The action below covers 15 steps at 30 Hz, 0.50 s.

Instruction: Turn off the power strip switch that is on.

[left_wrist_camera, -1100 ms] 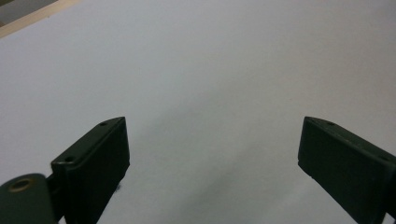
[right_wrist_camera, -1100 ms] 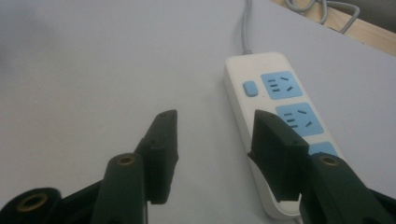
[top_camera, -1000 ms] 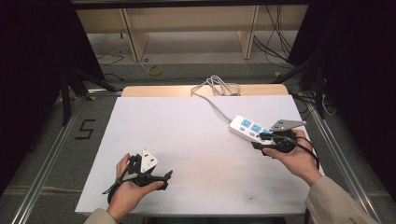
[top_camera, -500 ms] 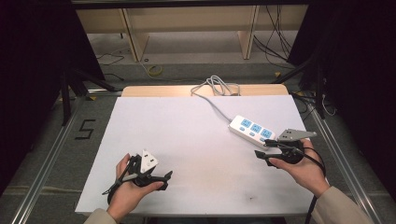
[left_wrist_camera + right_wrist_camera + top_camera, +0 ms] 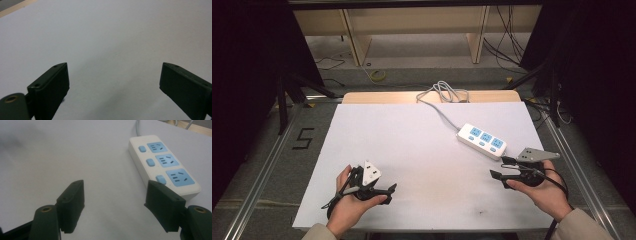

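A dark room surrounds a bench covered by a white sheet, with a wooden shelf frame standing on the floor beyond its far edge.

The right hand-held gripper is held in the person's right hand near the right edge of the bench, toward the near right corner. Its jaws have just been opening and now stand wide apart with nothing between them; in the right gripper view the bare sheet shows in the gap. Just beyond its tips lies the white power strip, flat on the sheet with its three blue sockets facing up, close to the gripper but apart from it. The strip sits in the right half of the bench, angled toward the far edge, and its grey cable runs from its far end to a loose coil at the middle of the far edge.

The left hand-held gripper rests in the left hand by the near edge, toward the near left corner, well apart from the strip. Its jaws are spread wide over bare sheet.
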### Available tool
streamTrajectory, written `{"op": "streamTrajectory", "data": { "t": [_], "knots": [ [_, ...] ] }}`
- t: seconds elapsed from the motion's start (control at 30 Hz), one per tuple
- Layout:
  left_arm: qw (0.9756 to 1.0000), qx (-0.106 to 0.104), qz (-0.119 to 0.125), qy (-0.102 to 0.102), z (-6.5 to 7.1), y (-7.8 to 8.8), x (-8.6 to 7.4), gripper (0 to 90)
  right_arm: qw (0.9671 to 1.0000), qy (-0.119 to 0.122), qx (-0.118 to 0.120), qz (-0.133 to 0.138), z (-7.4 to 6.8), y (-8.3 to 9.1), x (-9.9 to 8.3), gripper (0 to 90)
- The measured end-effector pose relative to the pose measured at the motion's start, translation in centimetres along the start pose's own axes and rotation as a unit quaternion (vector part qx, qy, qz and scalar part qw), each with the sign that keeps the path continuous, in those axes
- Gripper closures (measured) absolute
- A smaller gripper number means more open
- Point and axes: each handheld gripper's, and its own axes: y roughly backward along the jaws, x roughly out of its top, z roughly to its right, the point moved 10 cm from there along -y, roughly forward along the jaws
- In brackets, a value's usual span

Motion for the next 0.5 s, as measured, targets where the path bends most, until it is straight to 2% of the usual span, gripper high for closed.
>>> {"op": "streamTrajectory", "data": {
  "t": [0.27, 0.37, 0.5],
  "knots": [
    [1.0000, -0.002, -0.001, -0.003, 0.0, 0.0, 0.0, 8.6, 0.9999, -0.005, -0.009, 0.011, 0.1, 1.0, -1.0, 30.5],
    [1.0000, -0.003, -0.001, -0.004, 0.1, 0.0, 0.0, 8.6, 0.9999, 0.003, -0.012, 0.008, 0.0, 1.2, -1.3, 29.6],
    [1.0000, -0.004, -0.001, -0.005, 0.1, 0.0, 0.0, 8.5, 0.9997, 0.004, -0.015, 0.017, 0.0, 1.6, -1.2, 29.1]
  ]
}}
